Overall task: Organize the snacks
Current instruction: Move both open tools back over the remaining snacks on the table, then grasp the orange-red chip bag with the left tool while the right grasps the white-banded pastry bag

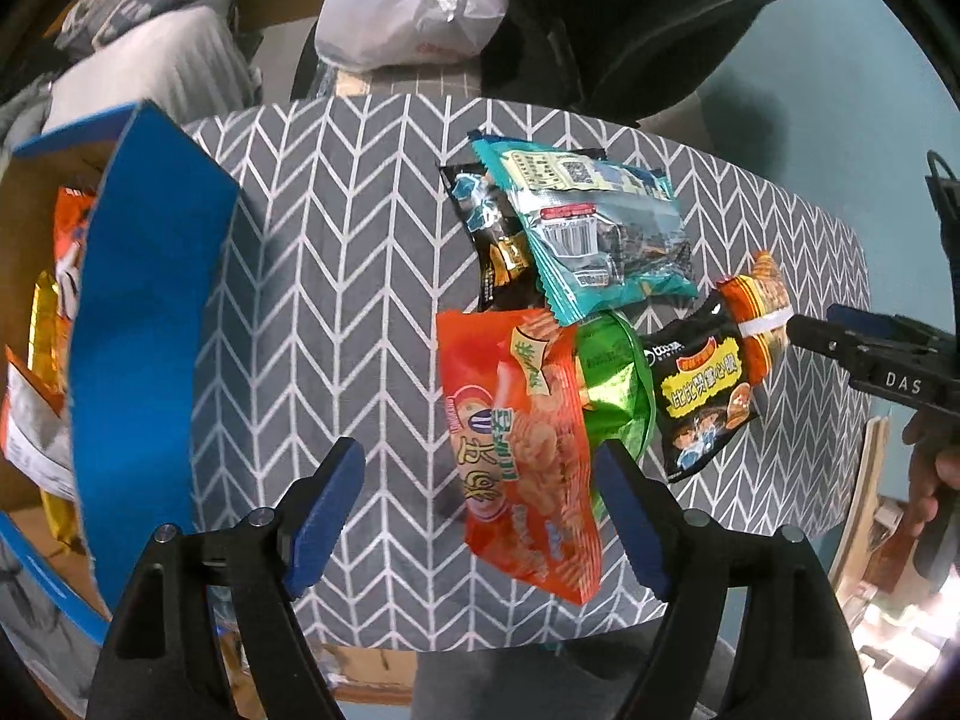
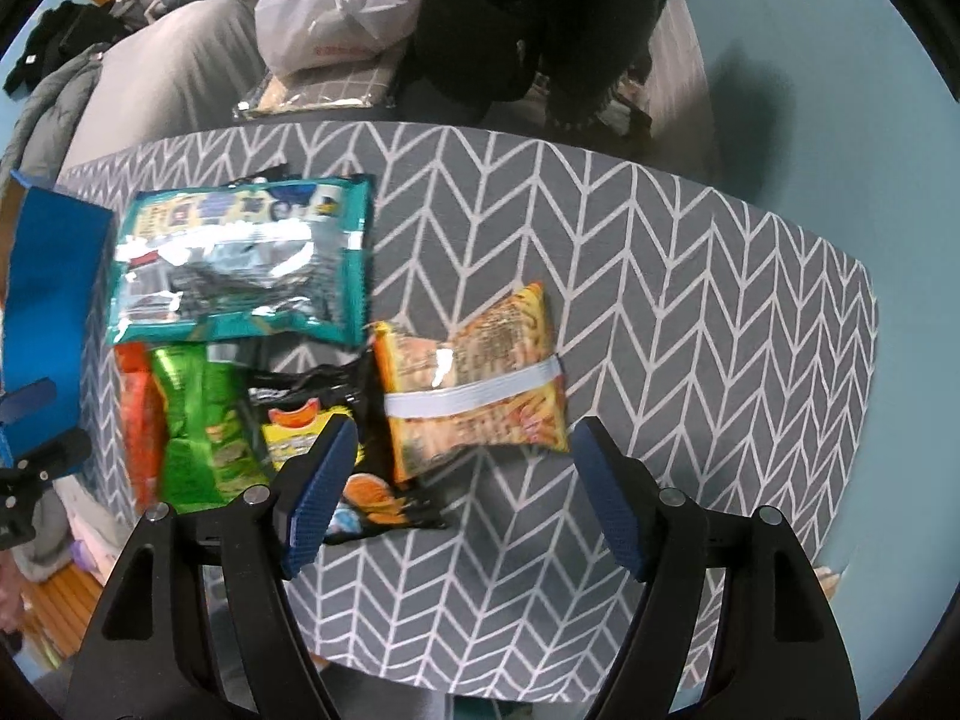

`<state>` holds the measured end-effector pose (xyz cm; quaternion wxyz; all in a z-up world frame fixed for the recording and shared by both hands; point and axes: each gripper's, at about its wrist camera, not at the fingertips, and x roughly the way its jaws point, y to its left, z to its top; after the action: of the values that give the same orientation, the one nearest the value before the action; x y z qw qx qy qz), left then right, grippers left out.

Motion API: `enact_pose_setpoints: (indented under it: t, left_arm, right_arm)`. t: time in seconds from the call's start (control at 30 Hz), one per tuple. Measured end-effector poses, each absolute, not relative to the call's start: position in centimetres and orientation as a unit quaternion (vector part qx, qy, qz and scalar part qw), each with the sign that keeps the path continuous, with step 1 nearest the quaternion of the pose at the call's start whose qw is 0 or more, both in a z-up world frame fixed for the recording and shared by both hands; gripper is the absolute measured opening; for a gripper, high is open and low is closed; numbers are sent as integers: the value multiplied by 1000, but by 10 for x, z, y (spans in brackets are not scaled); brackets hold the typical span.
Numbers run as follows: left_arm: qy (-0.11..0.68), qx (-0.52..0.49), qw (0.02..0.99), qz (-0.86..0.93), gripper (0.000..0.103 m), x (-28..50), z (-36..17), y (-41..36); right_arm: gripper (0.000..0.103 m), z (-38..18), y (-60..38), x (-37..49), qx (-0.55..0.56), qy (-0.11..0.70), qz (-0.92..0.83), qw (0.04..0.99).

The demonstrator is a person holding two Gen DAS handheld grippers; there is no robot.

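A heap of snack packets lies on the grey chevron tablecloth [image 1: 336,276]. My left gripper [image 1: 480,516] hangs open over the orange chip bag [image 1: 516,444], its blue pads [image 1: 324,516] apart on either side and not touching it. Beside that bag lie a green packet [image 1: 618,384], a black packet [image 1: 705,396], a teal packet [image 1: 600,234] and an orange noodle packet [image 1: 759,312]. My right gripper [image 2: 462,492] is open above the noodle packet [image 2: 474,384], with the black packet [image 2: 336,420] under its left finger. The teal packet [image 2: 240,258] and green packet [image 2: 198,432] lie to the left.
A blue-walled cardboard box [image 1: 150,324] stands at the table's left end with several packets inside [image 1: 51,312]. A white plastic bag [image 1: 414,6] and dark clothing lie beyond the far edge. The right half of the cloth [image 2: 690,312] is bare. The other gripper [image 1: 870,354] shows at right.
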<state>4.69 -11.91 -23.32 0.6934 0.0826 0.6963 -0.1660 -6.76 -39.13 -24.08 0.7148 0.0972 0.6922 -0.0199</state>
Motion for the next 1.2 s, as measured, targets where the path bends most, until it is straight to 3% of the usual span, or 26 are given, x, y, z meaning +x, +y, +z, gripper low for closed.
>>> enact_pose_setpoints:
  t: [0.27, 0.8, 0.97, 1.07, 1.2]
  left_arm:
    - [717, 44, 678, -156, 80, 49, -250, -123]
    - [732, 75, 663, -137, 80, 45, -309, -130]
    - [734, 105, 658, -133, 41, 42, -325, -122]
    - [727, 106, 664, -137, 32, 40, -324, -118]
    - [720, 115, 672, -131, 30, 38, -322, -108]
  right_arm:
    - [75, -266, -384, -55, 88, 705, 16, 704]
    - [77, -300, -389, -49, 74, 719, 3, 691]
    - [77, -316, -389, -51, 69, 724, -1, 686]
    - [75, -323, -385, -52, 56, 725, -3, 686]
    - [60, -324, -377, -56, 31, 720, -4, 693]
